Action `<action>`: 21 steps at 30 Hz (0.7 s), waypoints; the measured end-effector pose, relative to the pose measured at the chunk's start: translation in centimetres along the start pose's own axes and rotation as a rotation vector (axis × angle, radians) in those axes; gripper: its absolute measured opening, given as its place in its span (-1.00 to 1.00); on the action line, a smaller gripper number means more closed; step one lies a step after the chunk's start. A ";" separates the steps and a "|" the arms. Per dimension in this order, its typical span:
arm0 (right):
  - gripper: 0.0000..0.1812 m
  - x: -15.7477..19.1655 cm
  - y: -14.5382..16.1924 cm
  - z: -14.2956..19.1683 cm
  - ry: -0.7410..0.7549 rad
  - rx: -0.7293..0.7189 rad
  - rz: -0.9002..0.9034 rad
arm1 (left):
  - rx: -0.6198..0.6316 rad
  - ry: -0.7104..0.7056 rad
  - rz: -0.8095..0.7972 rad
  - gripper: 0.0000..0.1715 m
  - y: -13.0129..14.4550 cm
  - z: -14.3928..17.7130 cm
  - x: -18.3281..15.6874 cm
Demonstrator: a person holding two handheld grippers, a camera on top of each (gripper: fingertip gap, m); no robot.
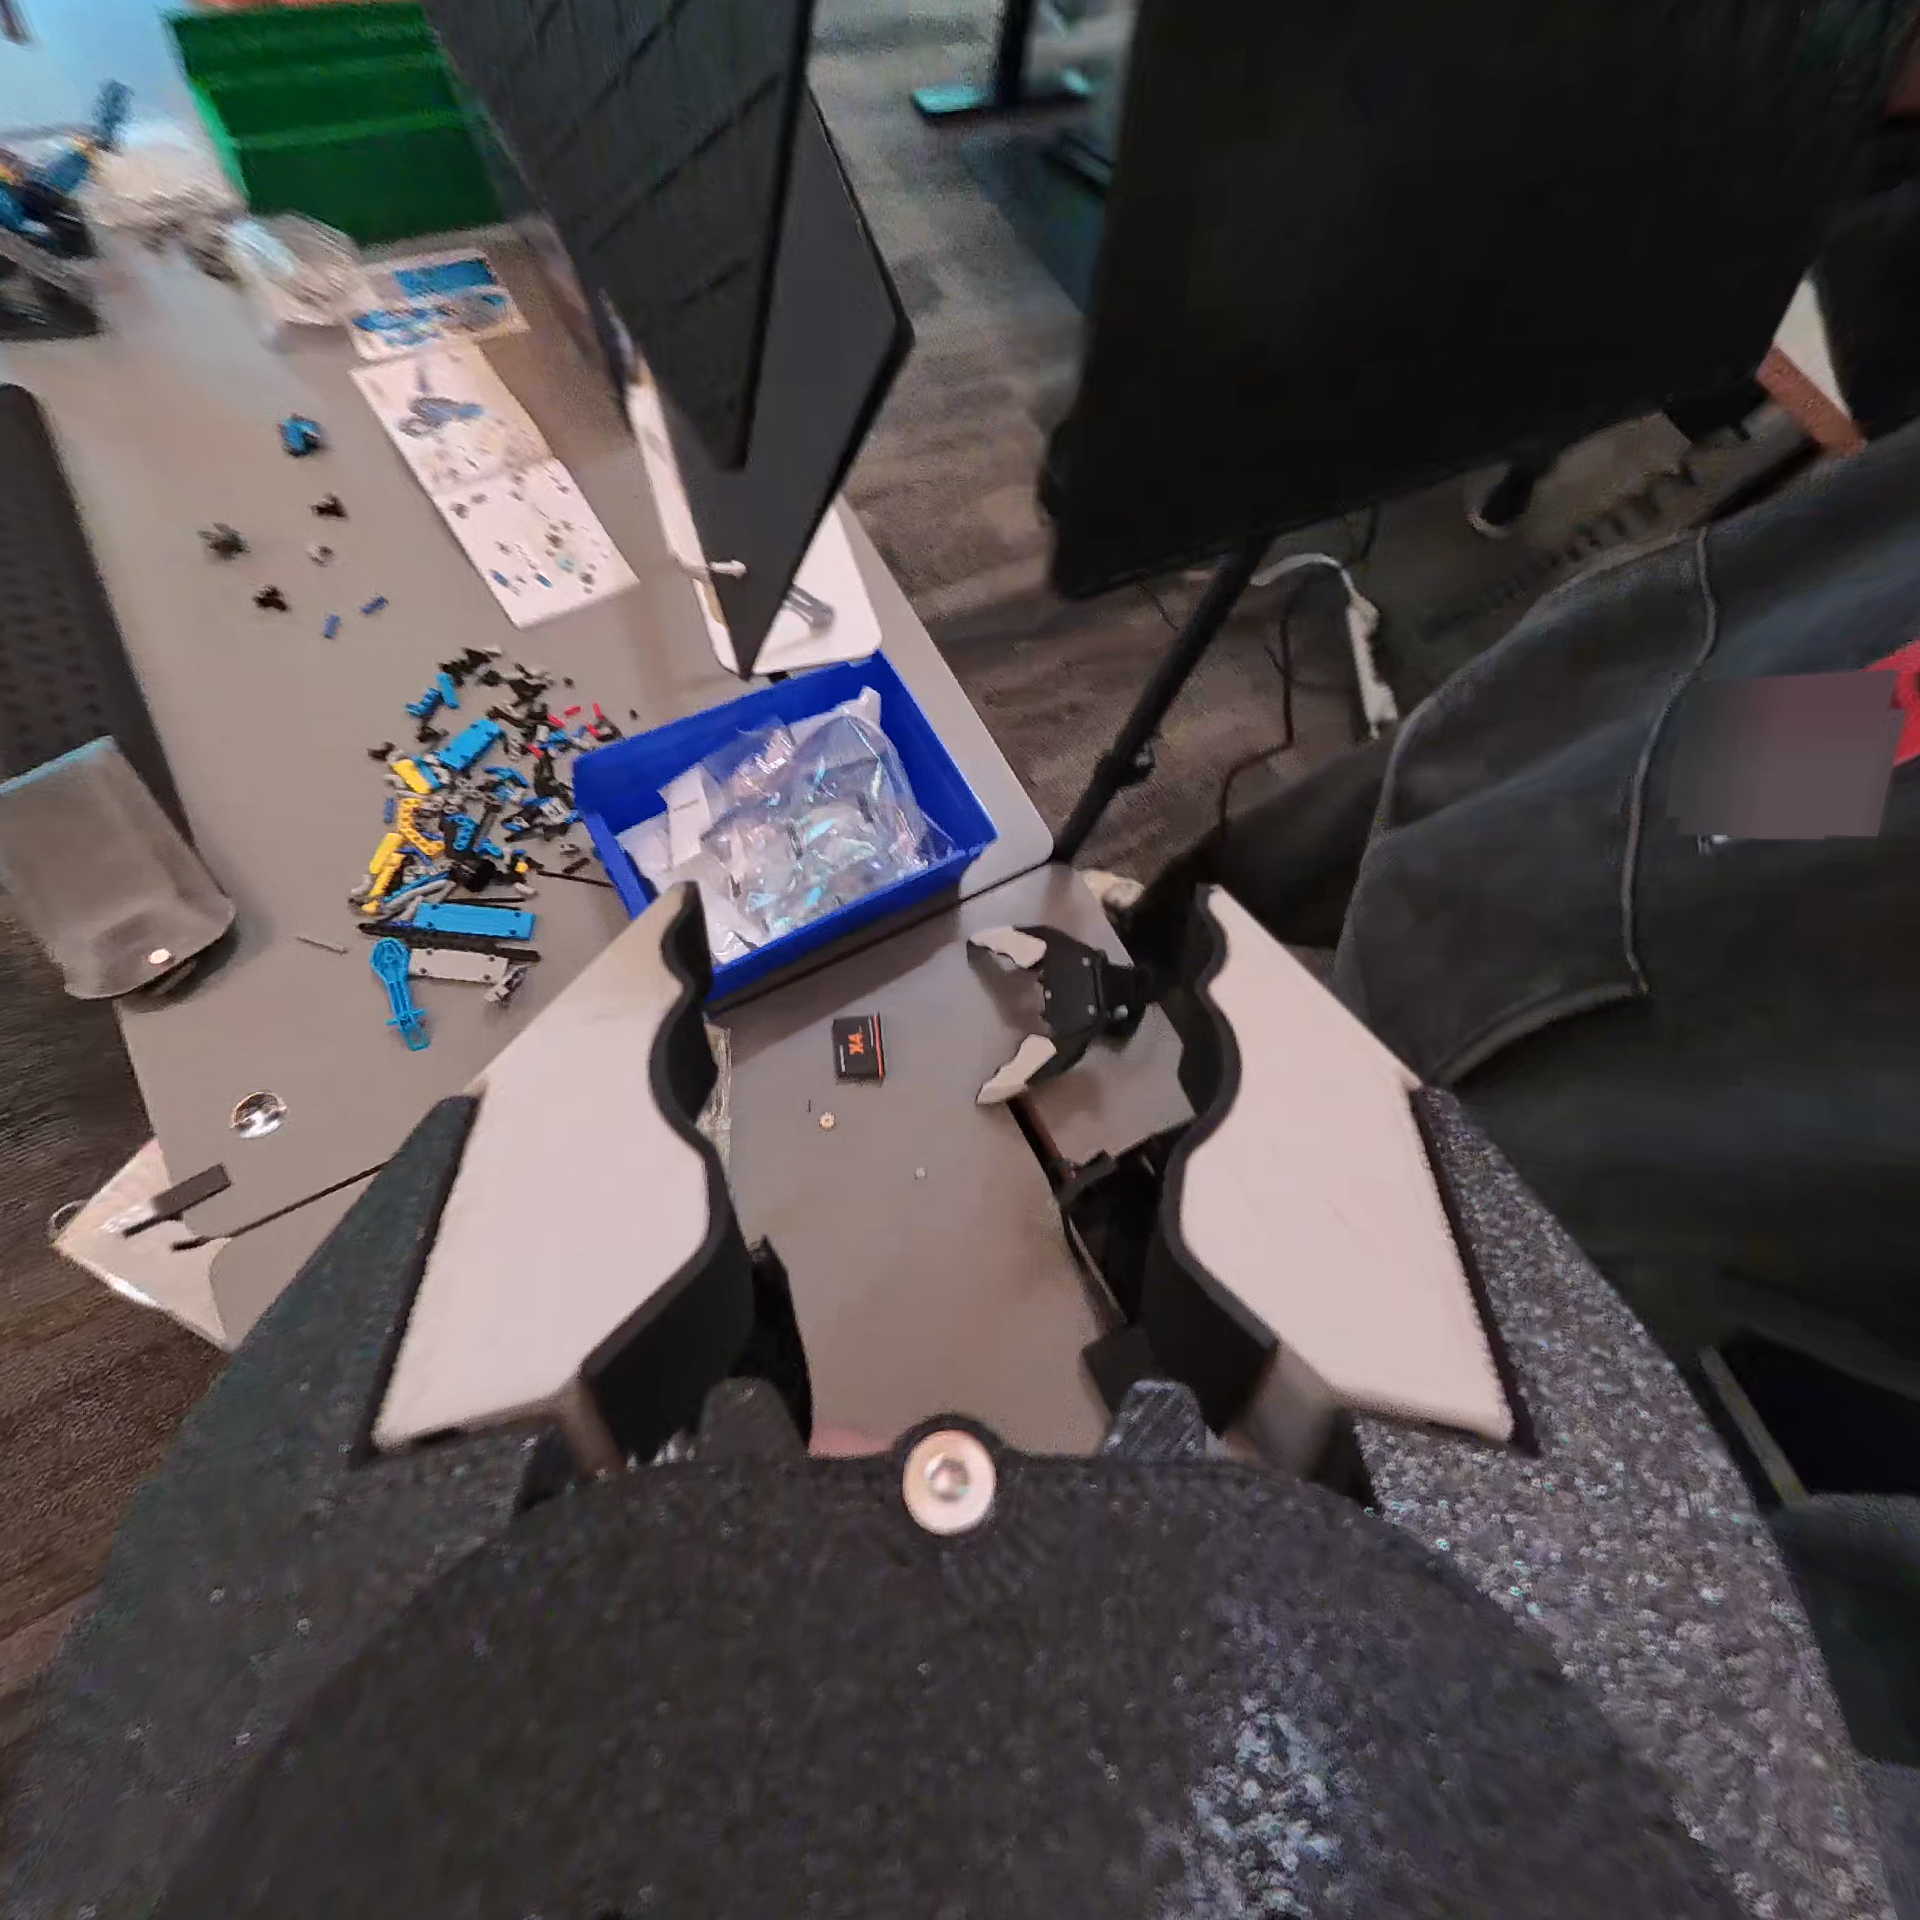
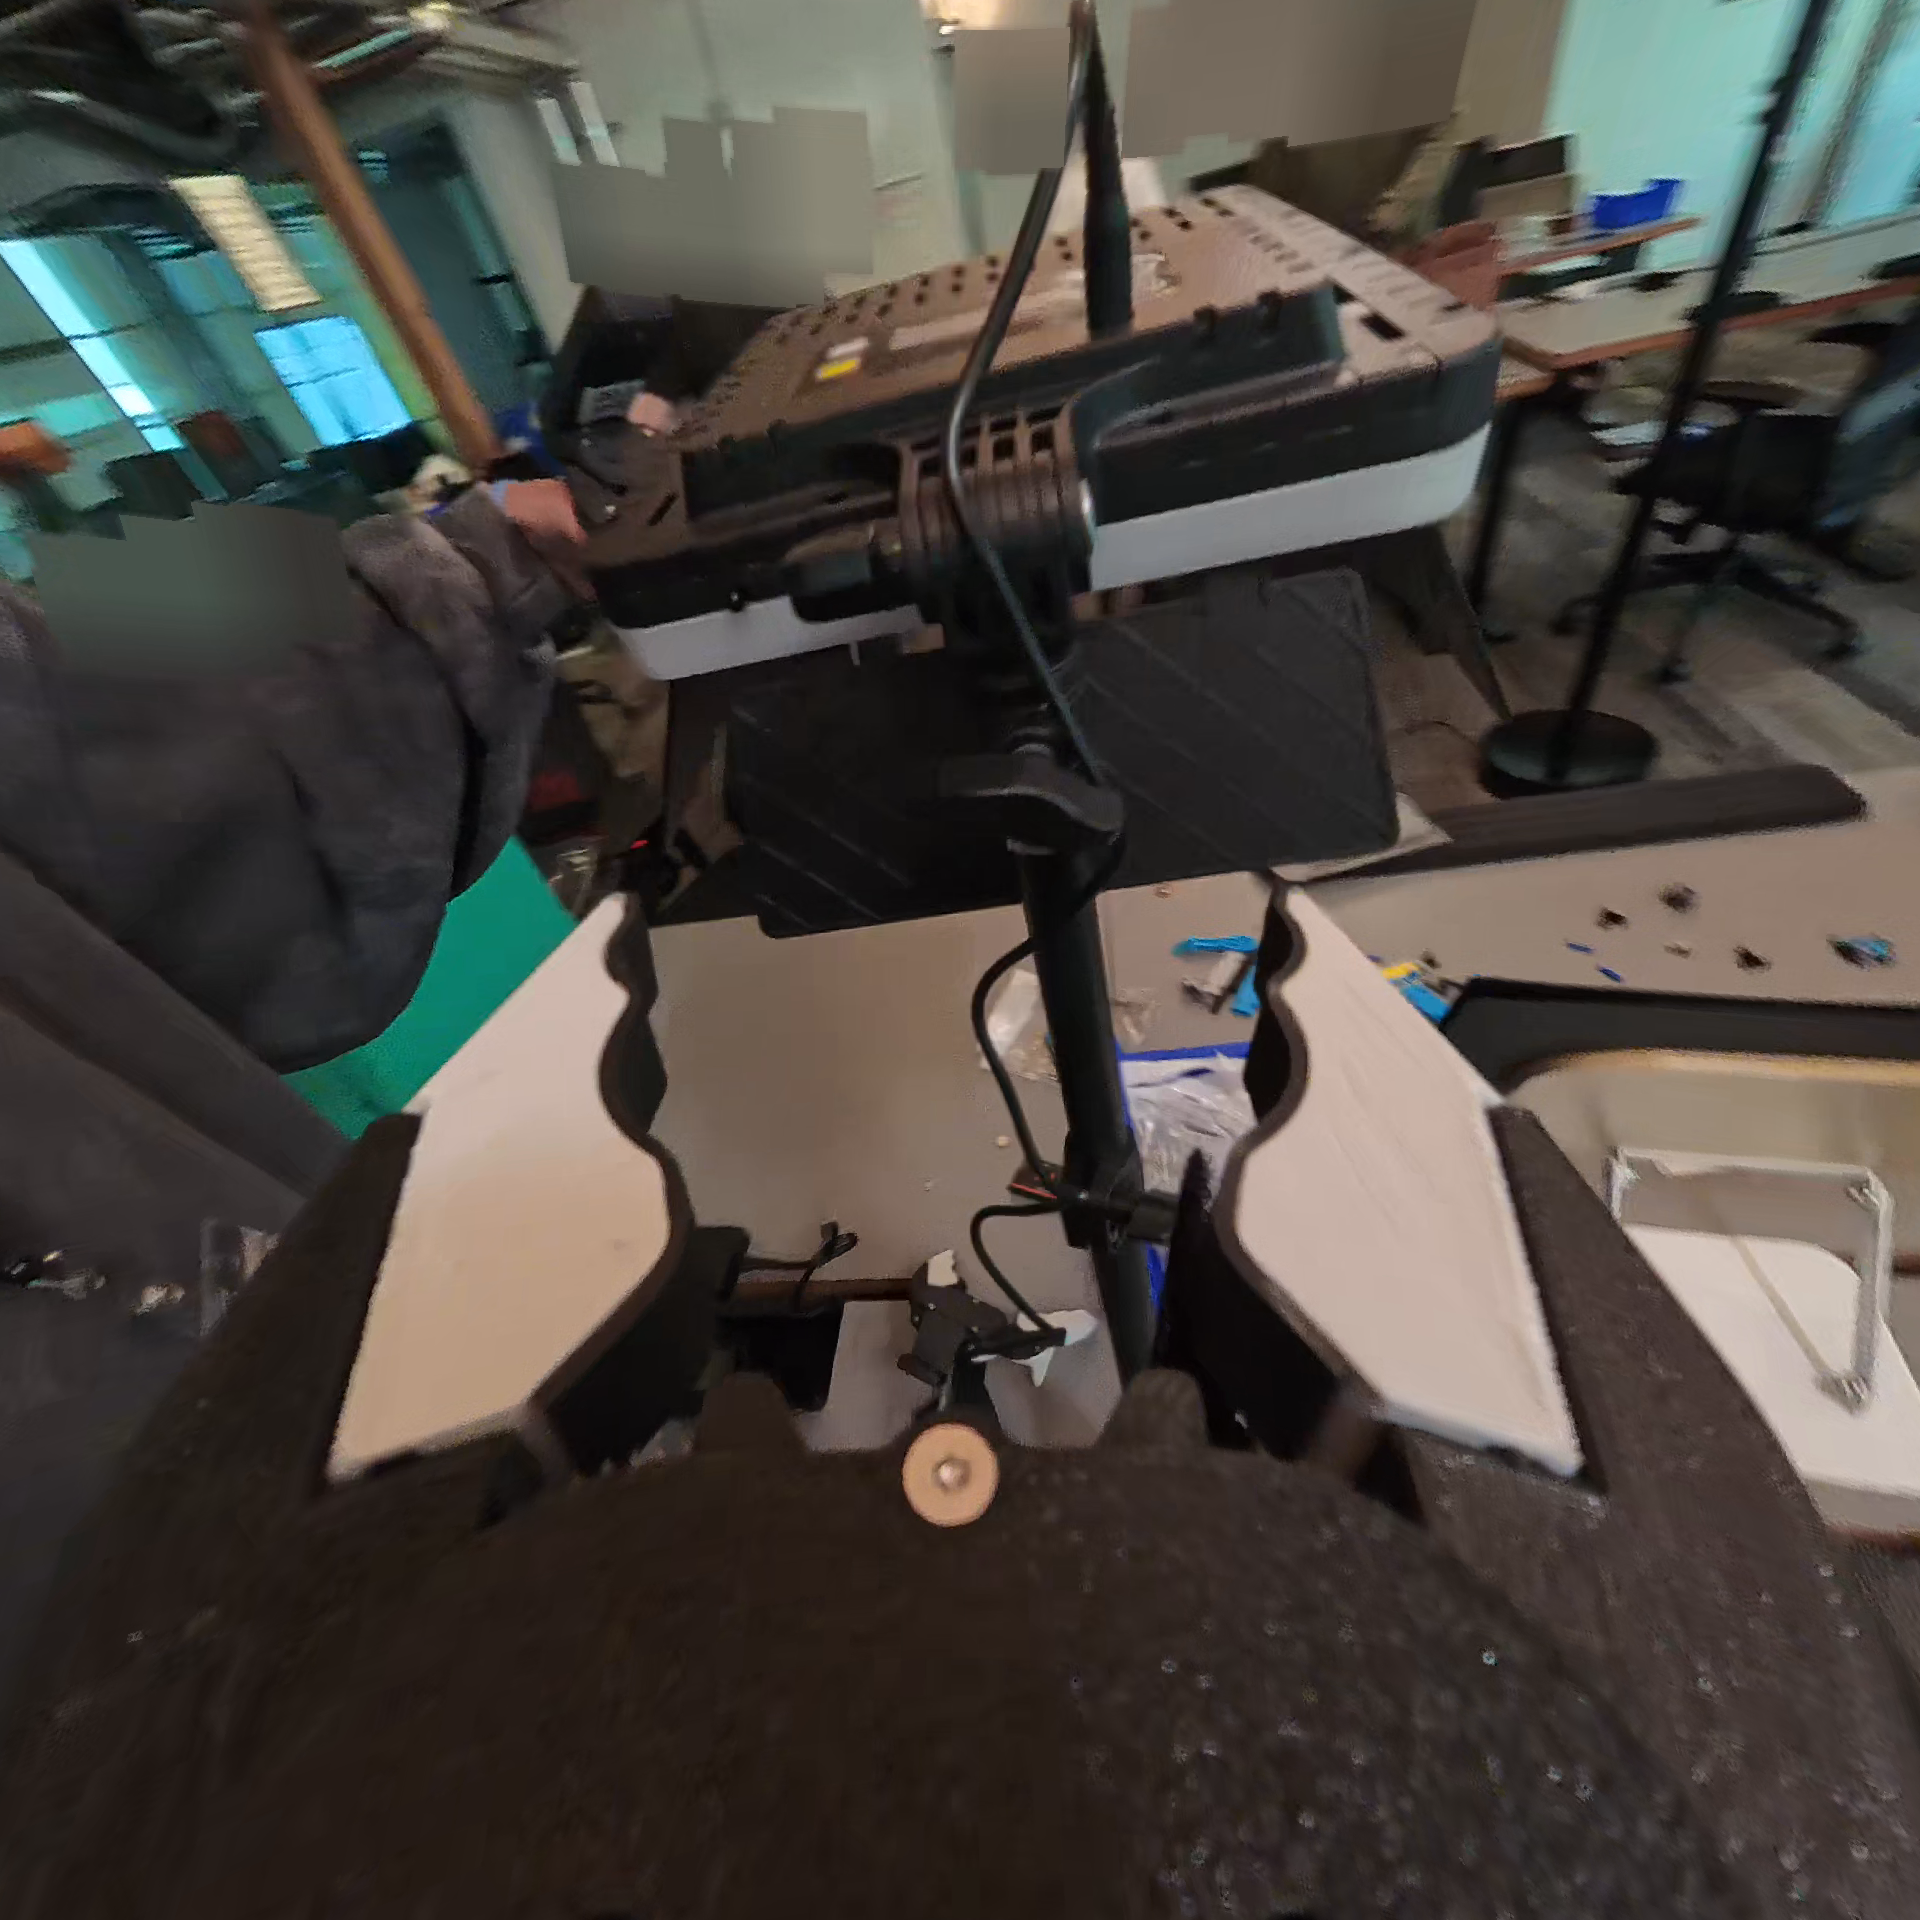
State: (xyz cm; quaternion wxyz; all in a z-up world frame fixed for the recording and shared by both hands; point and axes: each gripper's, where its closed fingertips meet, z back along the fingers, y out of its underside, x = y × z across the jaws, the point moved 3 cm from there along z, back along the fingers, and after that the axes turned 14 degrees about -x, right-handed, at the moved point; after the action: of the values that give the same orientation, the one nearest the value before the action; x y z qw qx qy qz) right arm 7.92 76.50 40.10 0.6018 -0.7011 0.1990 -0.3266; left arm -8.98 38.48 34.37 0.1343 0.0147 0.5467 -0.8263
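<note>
My left gripper (image 1: 948,925) is open and empty, held above the near end of a grey table (image 1: 260,727). Just beyond its fingertips stands a blue bin (image 1: 951,805) full of clear plastic bags. A small black box (image 1: 857,1044) and a small black clamp with white jaws (image 1: 1060,997) lie on the table between the fingers. My right gripper (image 2: 953,914) is open and empty. A black stand pole (image 2: 1081,1039) with a cable rises between its fingers, nearer the right one. Beyond it a hand (image 2: 540,509) holds the other gripper (image 2: 1039,468).
A pile of blue, yellow and black building pieces (image 1: 468,821) lies left of the bin, with printed sheets (image 1: 499,488) and a green crate (image 1: 343,114) behind. A black ribbed panel (image 1: 717,260) hangs overhead. A dark sleeve (image 1: 1610,831) is at right. A steel basin (image 2: 1714,1101) is at right. The tips of one gripper are about 40 centimetres away from the tips of the other.
</note>
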 end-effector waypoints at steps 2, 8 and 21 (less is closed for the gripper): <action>0.29 0.9 0.7 0.0 0.121 -0.014 0.014 | 0.014 0.082 0.002 0.07 0.0 -0.3 1.4; 0.29 3.3 2.5 0.2 0.264 -0.065 -0.029 | 0.020 0.201 -0.004 0.11 -1.3 -1.7 4.1; 0.27 3.6 3.0 -1.3 0.263 -0.093 0.008 | -0.225 0.027 -0.111 0.10 0.4 -3.2 0.2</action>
State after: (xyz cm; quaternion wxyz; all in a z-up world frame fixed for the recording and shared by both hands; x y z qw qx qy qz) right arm 9.89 72.60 38.03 0.5388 -0.6786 0.2938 -0.4036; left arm -9.51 41.15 32.69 0.0821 -0.0196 0.6378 -0.7656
